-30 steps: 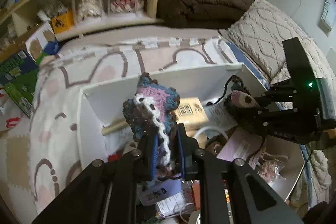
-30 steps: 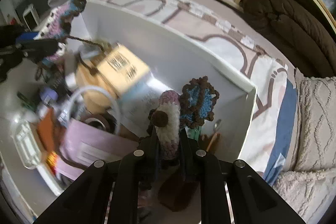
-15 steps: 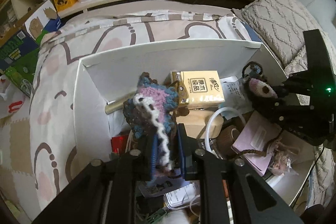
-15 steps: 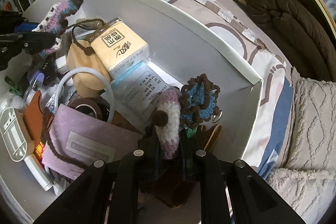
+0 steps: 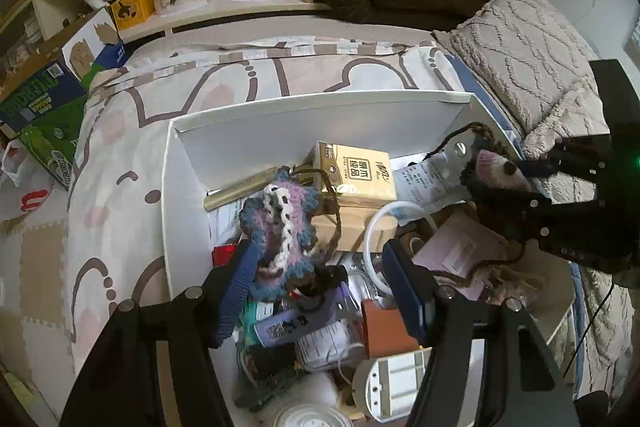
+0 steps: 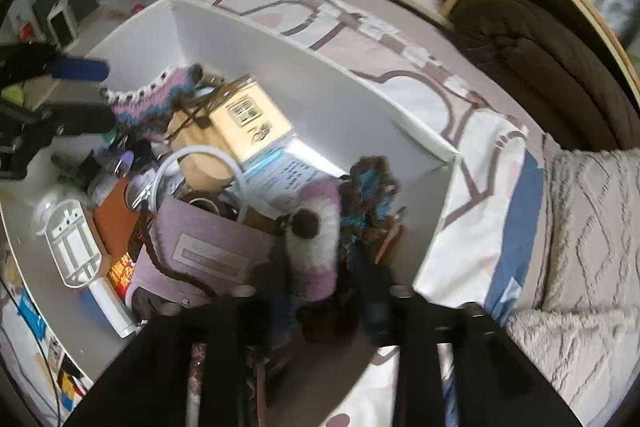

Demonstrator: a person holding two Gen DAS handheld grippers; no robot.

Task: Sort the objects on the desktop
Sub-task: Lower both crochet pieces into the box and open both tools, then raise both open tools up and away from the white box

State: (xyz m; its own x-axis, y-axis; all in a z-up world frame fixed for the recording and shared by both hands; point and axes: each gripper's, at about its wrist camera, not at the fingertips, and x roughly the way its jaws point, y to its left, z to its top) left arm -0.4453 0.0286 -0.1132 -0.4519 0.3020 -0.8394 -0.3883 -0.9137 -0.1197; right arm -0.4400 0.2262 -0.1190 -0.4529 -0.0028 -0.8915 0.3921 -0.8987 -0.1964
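The right wrist view is smeared with motion, so the right tool (image 6: 320, 291) shows only as dark blurred fingers; its jaws are opening, with a pink-and-white crocheted toy (image 6: 316, 247) standing between them, and whether the pads still press on it cannot be told. Beside that toy a blue-and-brown crocheted piece (image 6: 370, 195) is half hidden. In the left wrist view the left tool (image 5: 316, 291) is released and its jaws are opening: the blue pads stand wide, and a pink-and-blue crocheted piece (image 5: 280, 227) leans against the left pad only, over the clutter of the white box (image 5: 320, 123). Much of the box's contents is buried: a white tube loop (image 5: 384, 223), a lilac card (image 5: 452, 247) with unreadable print, and a small bottle (image 5: 288, 323) whose label is too small to read. The yellow tissue pack (image 5: 356, 175) carries Chinese characters. At the far left, a green carton (image 5: 28, 103) reads partly "NURD", cut off.
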